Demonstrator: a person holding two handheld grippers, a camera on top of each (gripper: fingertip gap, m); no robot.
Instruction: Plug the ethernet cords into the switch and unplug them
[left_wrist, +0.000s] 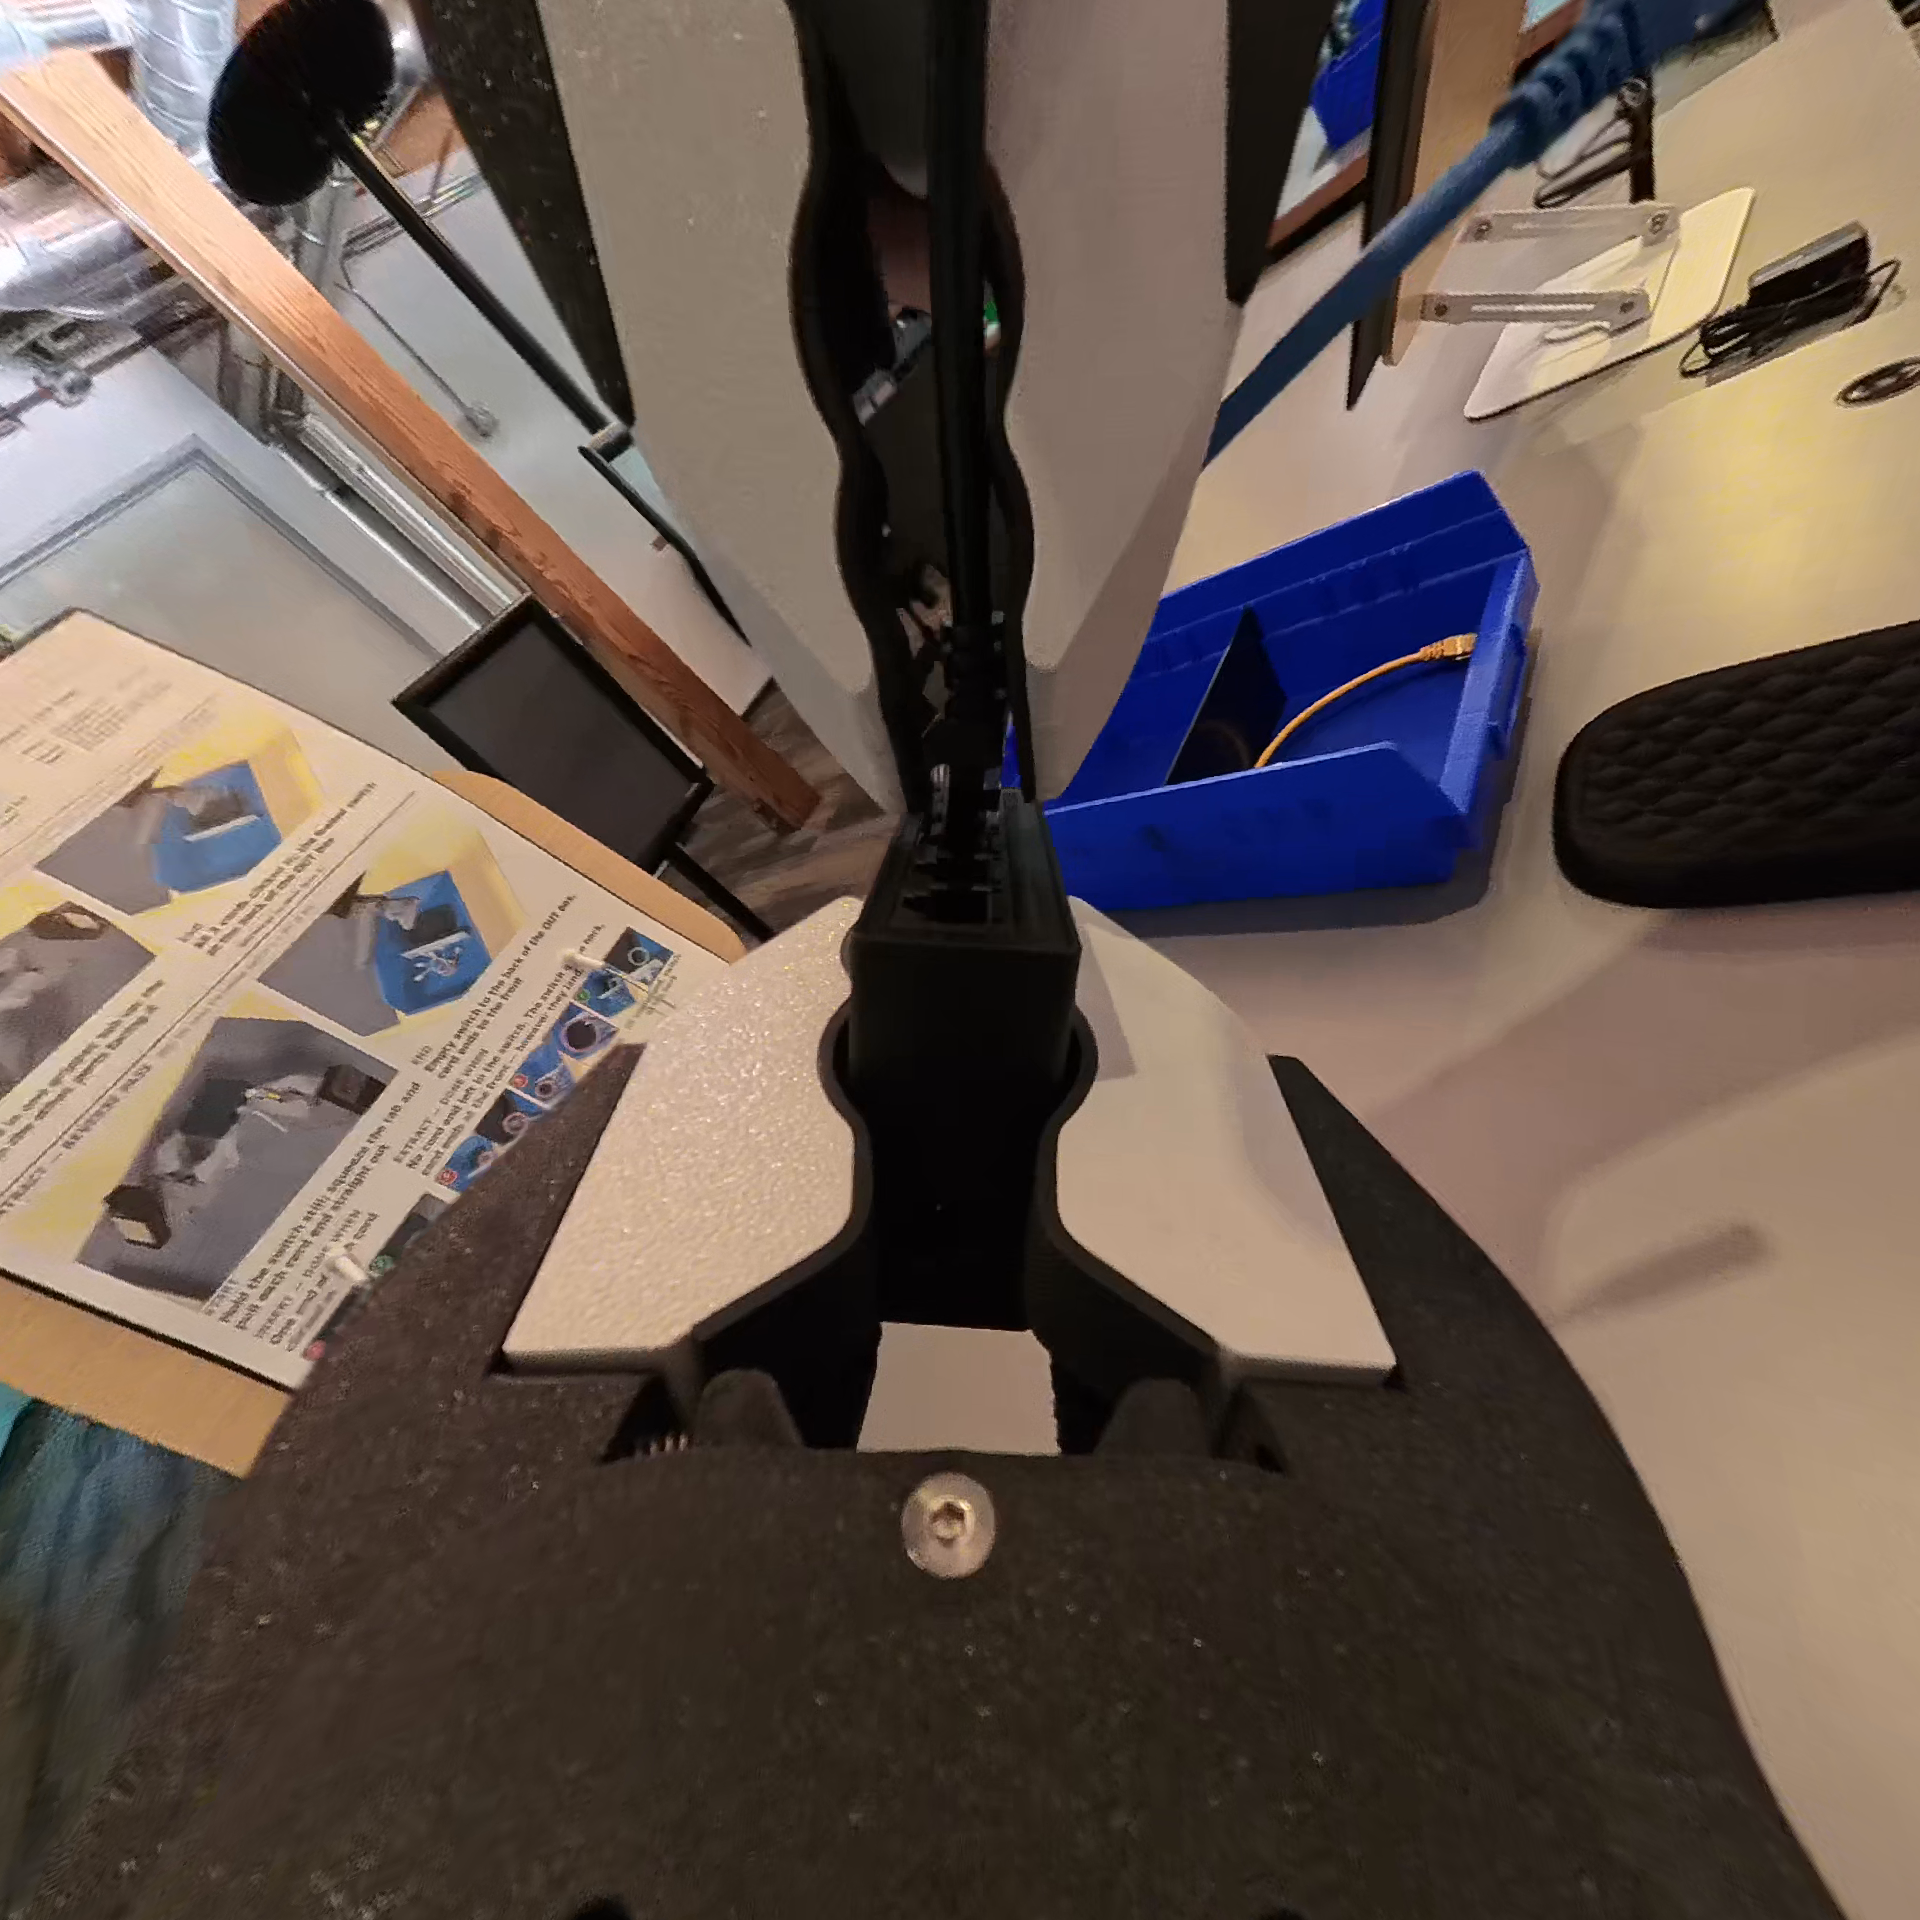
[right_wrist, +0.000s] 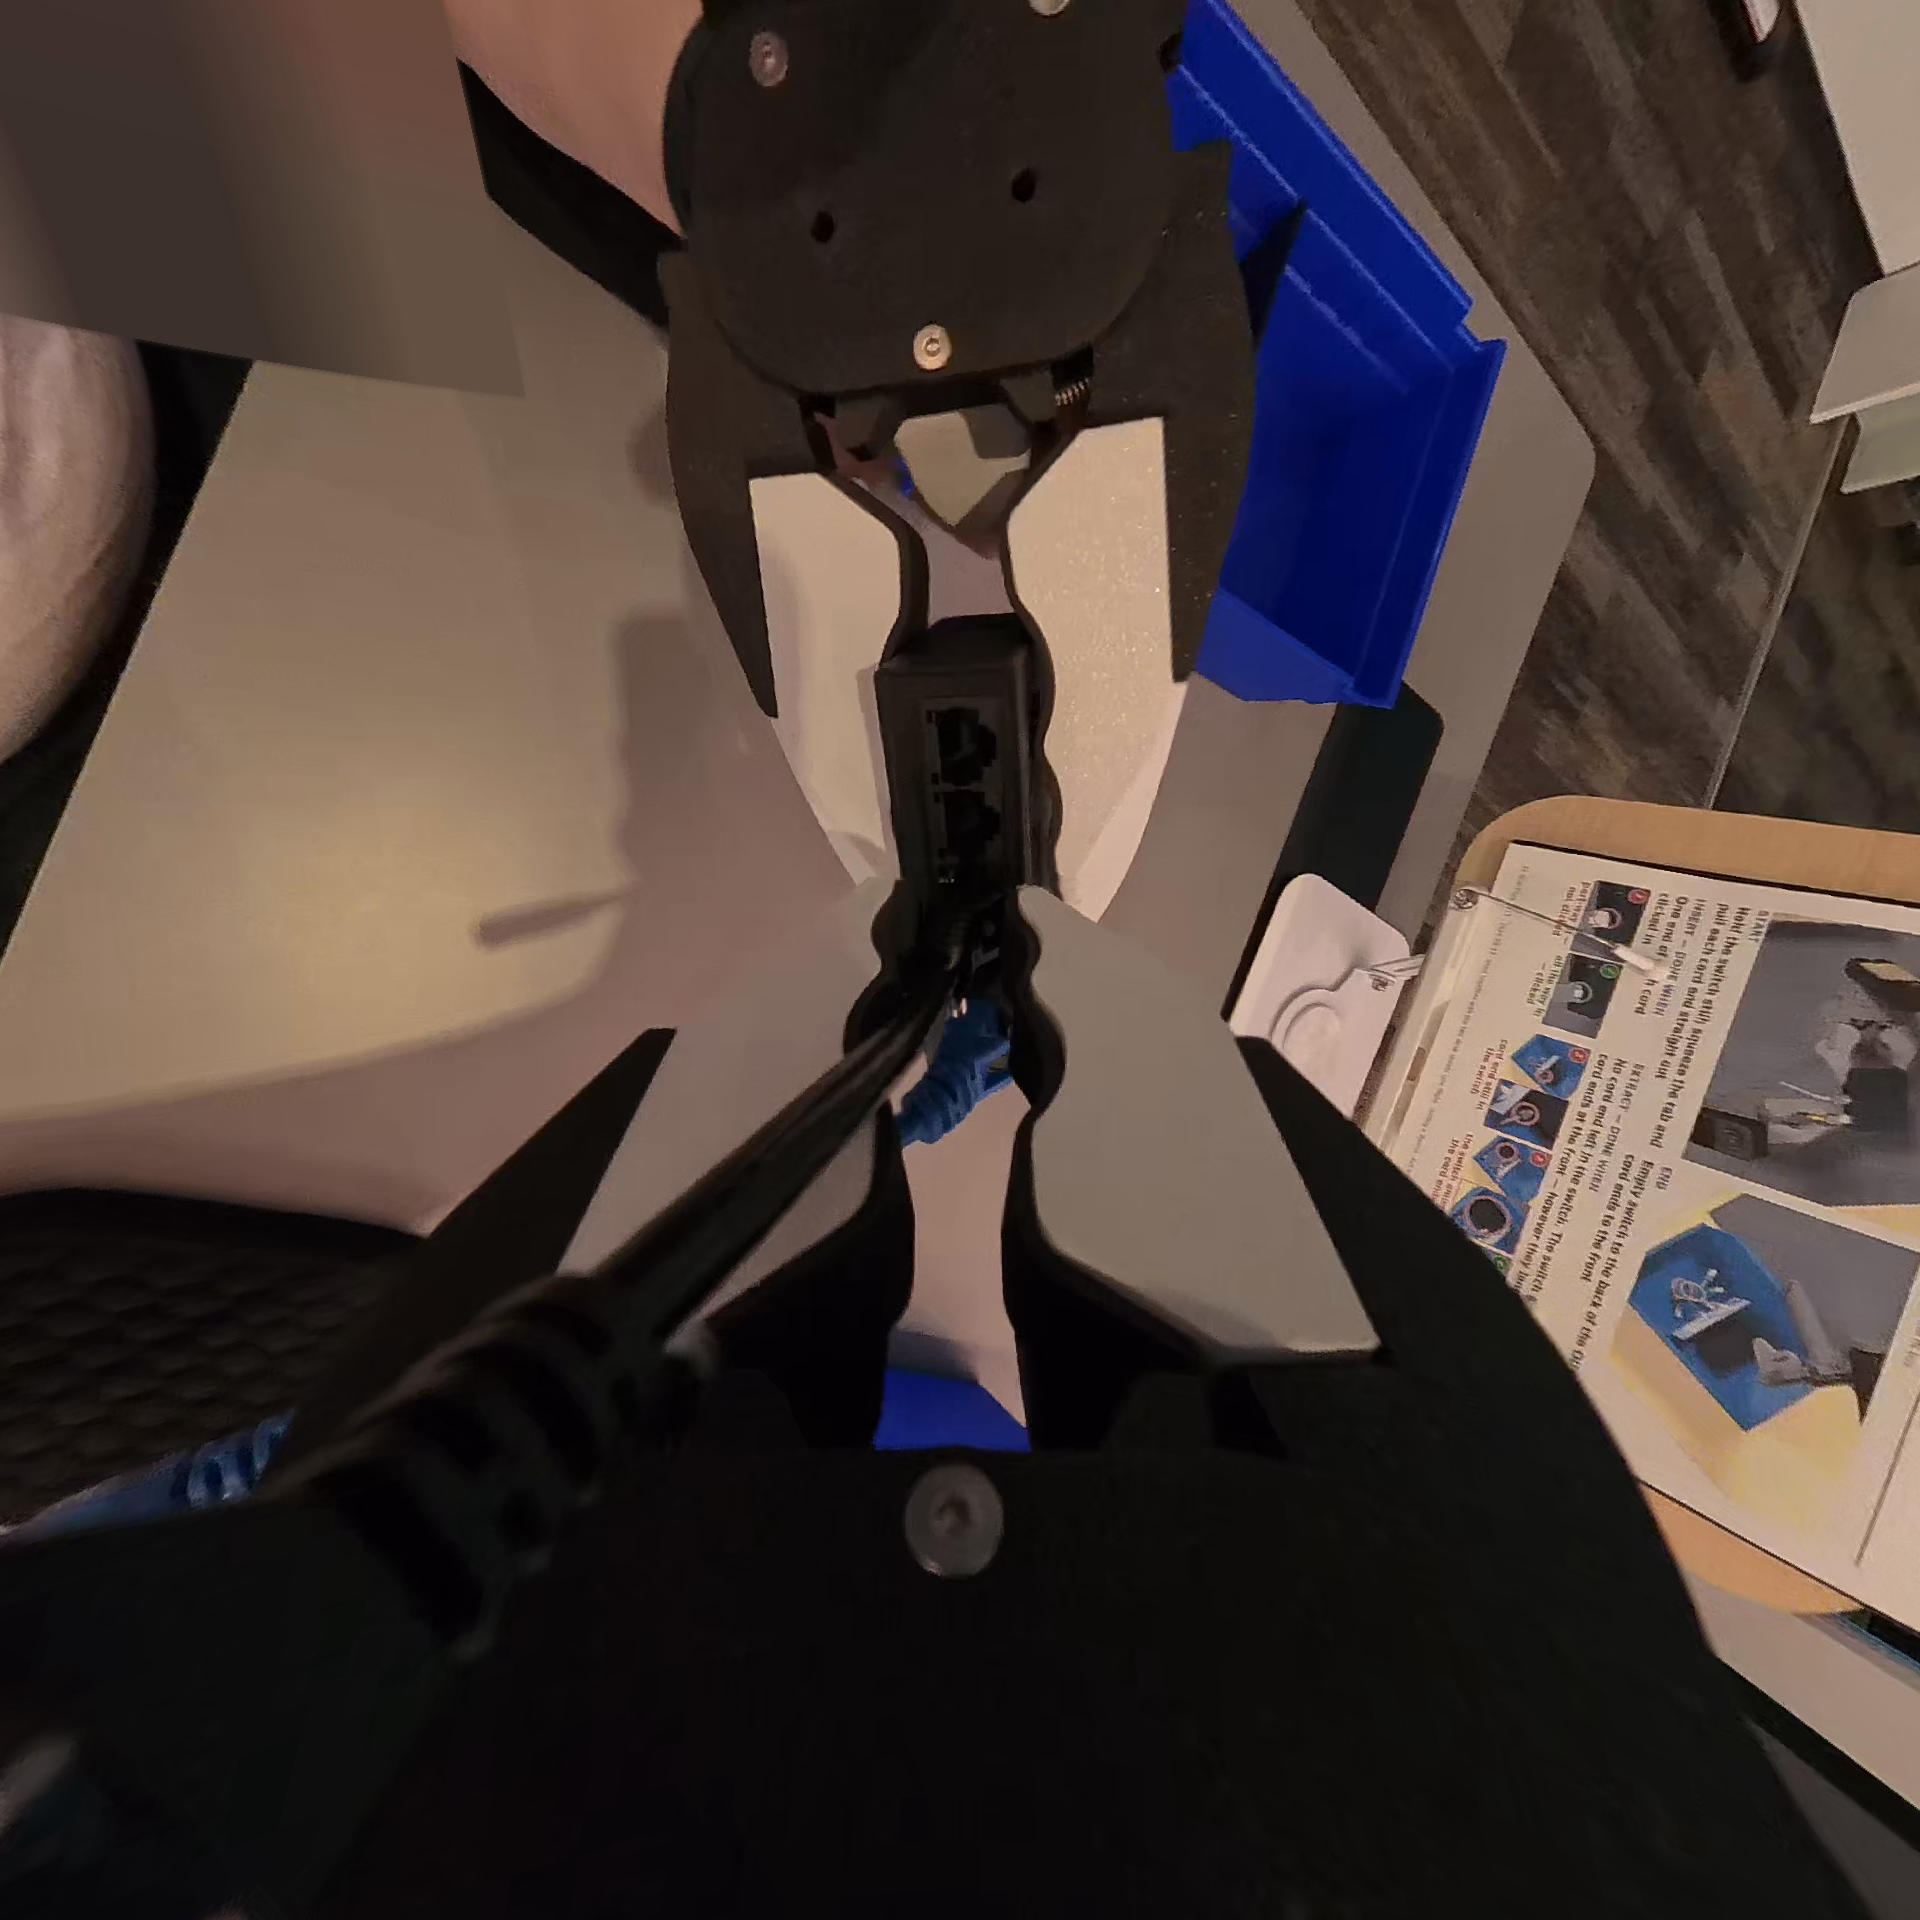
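Above the pale desk (right_wrist: 312, 644), my left gripper (left_wrist: 961, 1039) is clamping the switch (right_wrist: 956, 769) ports-up; my right gripper (right_wrist: 951, 997) is pinching a black cord (right_wrist: 790, 1153) end-on at the last port.

Switch (left_wrist: 961, 940): matte black all over, ports dark.
Left tongs (left_wrist: 958, 1049): speckled black body, pale grey finger plates, one silver screw.
Right tongs (right_wrist: 956, 997): black body, grey plates.
Ethernet cords: one blue (right_wrist: 951, 1086), braided-looking where it crosses the left wrist view; one black (right_wrist: 790, 1153); one orange (left_wrist: 1351, 696) with an amber plug.
Storage bin (left_wrist: 1299, 821): saturated blue, dark divider inside.
Bench (left_wrist: 1558, 1039): off-white to light grey.
Wrist rest (left_wrist: 1756, 769): black, quilted diamond pattern.
Instruction sheet (left_wrist: 208, 987): white, with yellow, blue and grey photos.
Rail (left_wrist: 416, 436): brown wood grain.
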